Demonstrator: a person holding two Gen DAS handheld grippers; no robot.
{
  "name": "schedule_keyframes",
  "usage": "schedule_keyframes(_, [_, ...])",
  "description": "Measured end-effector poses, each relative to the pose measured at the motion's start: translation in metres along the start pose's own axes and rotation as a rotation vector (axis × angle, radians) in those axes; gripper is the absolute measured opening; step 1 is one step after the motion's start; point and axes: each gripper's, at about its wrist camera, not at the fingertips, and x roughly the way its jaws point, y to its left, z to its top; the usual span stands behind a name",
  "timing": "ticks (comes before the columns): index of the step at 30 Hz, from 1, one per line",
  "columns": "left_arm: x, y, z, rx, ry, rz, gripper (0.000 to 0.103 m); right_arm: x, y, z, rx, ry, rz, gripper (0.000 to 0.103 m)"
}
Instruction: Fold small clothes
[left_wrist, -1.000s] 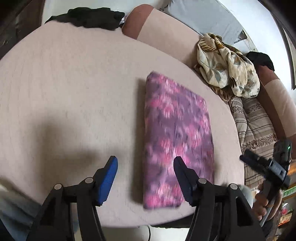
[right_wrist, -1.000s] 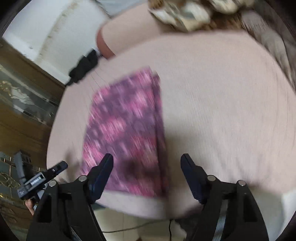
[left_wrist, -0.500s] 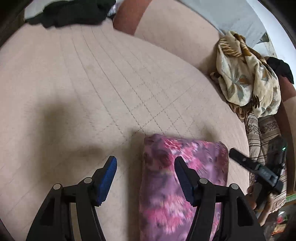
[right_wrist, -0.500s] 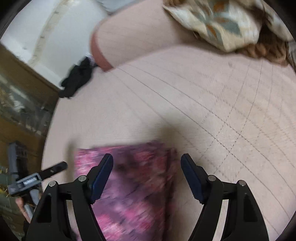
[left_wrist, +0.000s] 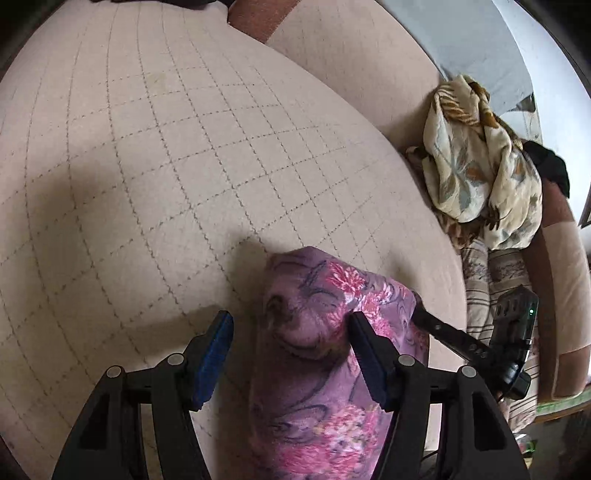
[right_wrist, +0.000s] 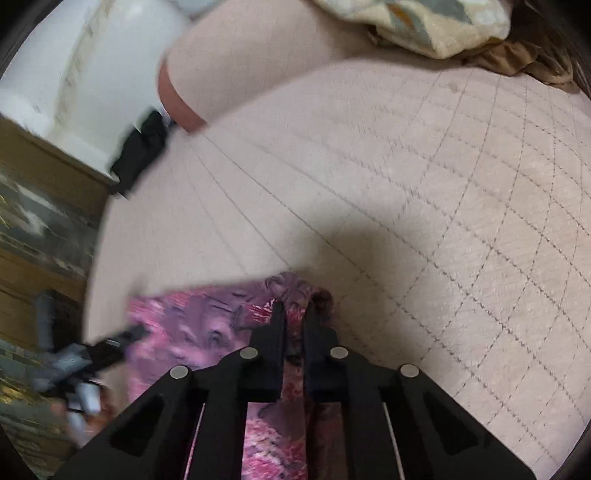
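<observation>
1. A folded pink-and-purple floral garment (left_wrist: 325, 373) lies at the near edge of a beige quilted cushion (left_wrist: 184, 166) stitched in a grid of squares, its far end bunched up off the surface

2. The left gripper (left_wrist: 290, 343) hovers over that end with its blue-padded fingers (left_wrist: 216, 354) spread wide; the left pad stands clear of the cloth, the right one sits at the raised fold (contact cannot be told)

3. The right gripper (right_wrist: 294, 314) has its black fingers pressed nearly together, pinching the far right corner of the garment (right_wrist: 229, 332) between them

4. Each gripper shows in the other's view, at the garment's opposite edge

5. A cream floral cloth (left_wrist: 484, 162) is heaped on the sofa seat beyond the cushion, with a black item (left_wrist: 548, 166) just behind it
</observation>
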Motion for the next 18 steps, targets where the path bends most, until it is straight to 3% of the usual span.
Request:
schedule_keyframes(4, [-0.001, 0.002, -0.001, 0.002, -0.023, -0.008, 0.070, -0.015, -0.005, 0.003, 0.025, -0.030, 0.041, 0.017])
schedule_keyframes(6, [-0.005, 0.005, 0.001, -0.030, -0.047, -0.012, 0.070, -0.024, -0.017, 0.003, 0.082, -0.051, 0.082, 0.037])
schedule_keyframes(8, [-0.004, 0.006, 0.002, -0.025, -0.054, 0.000, 0.070, -0.022, -0.025, 0.002, 0.123, -0.043, 0.110, 0.049])
schedule_keyframes(10, [0.000, 0.003, 0.001, -0.012, -0.054, 0.020, 0.069, -0.008, -0.028, 0.002, 0.145, -0.001, 0.148, 0.048])
schedule_keyframes(11, [-0.001, 0.003, 0.001, -0.015, -0.060, 0.020, 0.067, -0.001, -0.028, 0.001, 0.145, 0.018, 0.166, 0.034])
schedule_keyframes(12, [-0.001, 0.002, 0.001, -0.016, -0.058, 0.006, 0.050, 0.006, -0.022, 0.001, 0.134, 0.040, 0.185, 0.021])
schedule_keyframes(13, [-0.001, 0.000, 0.001, -0.012, -0.049, -0.028, 0.037, 0.006, -0.016, 0.001, 0.102, 0.030, 0.154, 0.021])
schedule_keyframes(16, [-0.025, -0.018, -0.002, 0.073, -0.129, -0.021, 0.031, -0.013, -0.006, 0.005, 0.059, -0.026, 0.140, 0.008])
schedule_keyframes(18, [-0.042, -0.029, -0.002, 0.105, -0.185, -0.040, 0.031, -0.024, -0.005, 0.008, 0.055, -0.067, 0.165, 0.008])
